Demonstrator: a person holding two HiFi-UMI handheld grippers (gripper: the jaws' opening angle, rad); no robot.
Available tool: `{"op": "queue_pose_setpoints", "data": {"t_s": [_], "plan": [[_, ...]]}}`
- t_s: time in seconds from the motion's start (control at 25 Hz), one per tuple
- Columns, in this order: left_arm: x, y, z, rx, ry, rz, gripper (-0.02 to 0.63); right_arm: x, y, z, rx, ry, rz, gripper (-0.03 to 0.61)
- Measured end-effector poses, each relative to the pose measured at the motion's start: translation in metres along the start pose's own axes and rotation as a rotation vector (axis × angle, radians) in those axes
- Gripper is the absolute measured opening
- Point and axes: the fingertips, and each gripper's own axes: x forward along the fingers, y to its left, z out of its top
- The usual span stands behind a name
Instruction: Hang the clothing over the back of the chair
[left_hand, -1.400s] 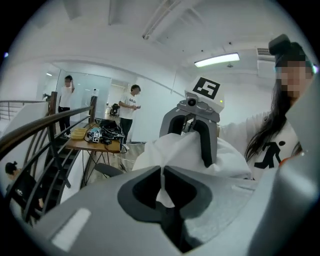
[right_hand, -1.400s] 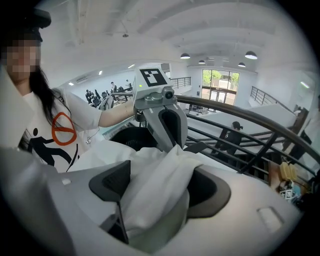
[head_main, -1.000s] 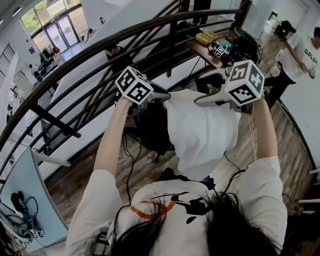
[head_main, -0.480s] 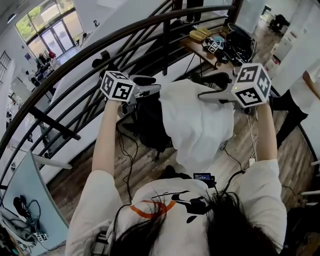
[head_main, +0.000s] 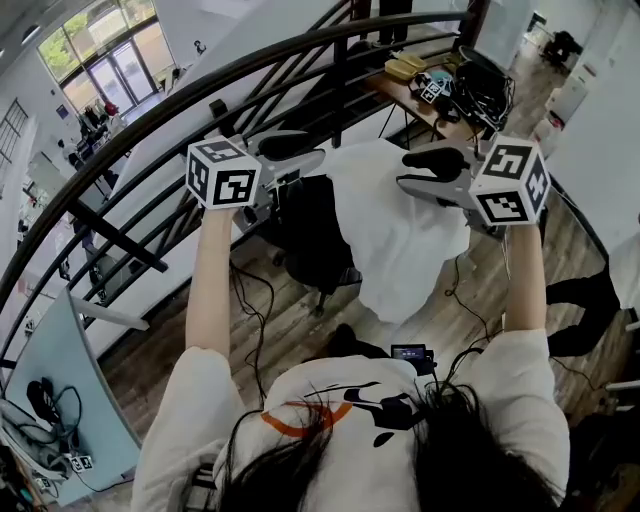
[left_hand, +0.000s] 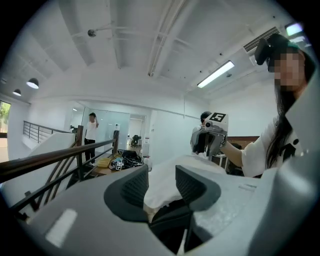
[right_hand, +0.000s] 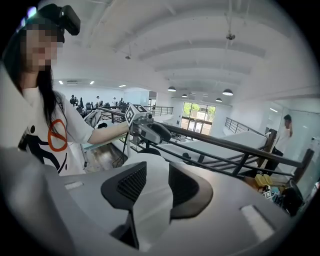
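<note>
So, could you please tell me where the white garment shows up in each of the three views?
Head view: the white garment is in the upper centre, just right of the dark chair.
Left gripper view: lower centre.
Right gripper view: lower centre.
Shared landmark: the dark railing, at far left in the left gripper view and at right in the right gripper view.

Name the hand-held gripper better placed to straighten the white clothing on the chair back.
Probably the right hand-held gripper: its jaws have just been closing, with the white clothing draped on the chair showing between them. The left hand-held gripper stands open at the cloth's left edge.
</note>
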Motion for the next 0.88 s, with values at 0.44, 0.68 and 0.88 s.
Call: {"op": "queue_pose_setpoints", "data": {"t_s": [0.44,0.68,0.88], "plan": [[-0.039,-0.13,-0.011,0.033,-0.093,-0.016,0.163,-0.001,0.103,-0.009,0.065,-0.099,-0.076,0.077],[-0.051,-0.173,-0.056,-0.014,-0.089,0.005,0.161,0.011,0.152,-0.031,0.146,-0.129,-0.08,0.064],[-0.056,-0.204,-0.08,-0.056,-0.127,0.045,0.161,0.007,0.185,-0.054,0.191,-0.135,-0.095,0.058]]}}
